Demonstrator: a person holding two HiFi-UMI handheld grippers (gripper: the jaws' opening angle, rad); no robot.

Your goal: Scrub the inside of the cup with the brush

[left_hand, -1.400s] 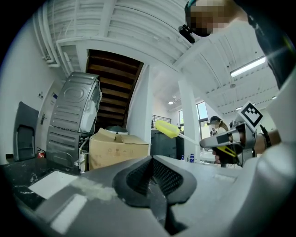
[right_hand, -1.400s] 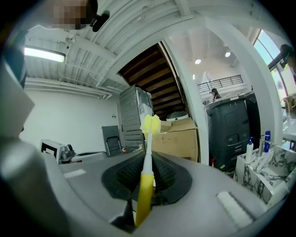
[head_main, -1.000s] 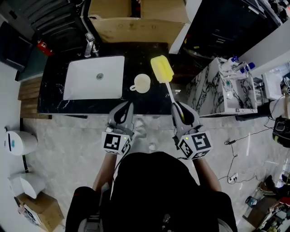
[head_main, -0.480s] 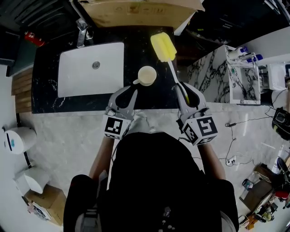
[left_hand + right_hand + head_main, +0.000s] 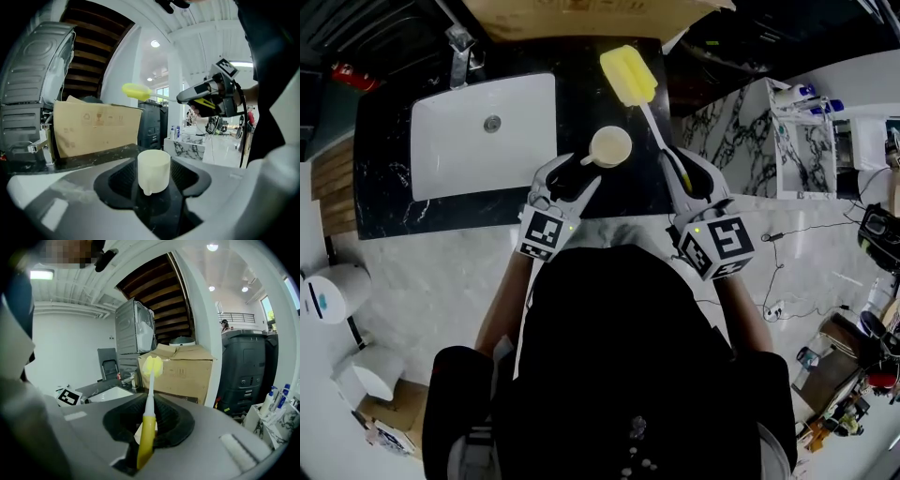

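Note:
A cream cup (image 5: 610, 146) stands upright on the black counter (image 5: 572, 103), its handle turned toward me. My left gripper (image 5: 572, 178) sits low at the cup's near side. Its jaws have just been opening and now stand open, with the cup (image 5: 153, 169) at their tips and the pads not touching it. My right gripper (image 5: 680, 173) is shut on the yellow grip of the brush (image 5: 146, 437). The white stem rises to the yellow sponge head (image 5: 626, 75), which hangs above the counter beyond the cup. The sponge head (image 5: 136, 91) also shows in the left gripper view.
A white sink (image 5: 483, 136) with a faucet (image 5: 459, 42) lies left of the cup. A cardboard box (image 5: 581, 14) stands behind the counter. To the right is a marble-patterned unit with a white rack (image 5: 797, 141) holding bottles. The counter's near edge runs under both grippers.
Both grippers have moved forward over the counter. The left one came down to the cup and its jaws opened. The brush head has swung a little left, past the cup.

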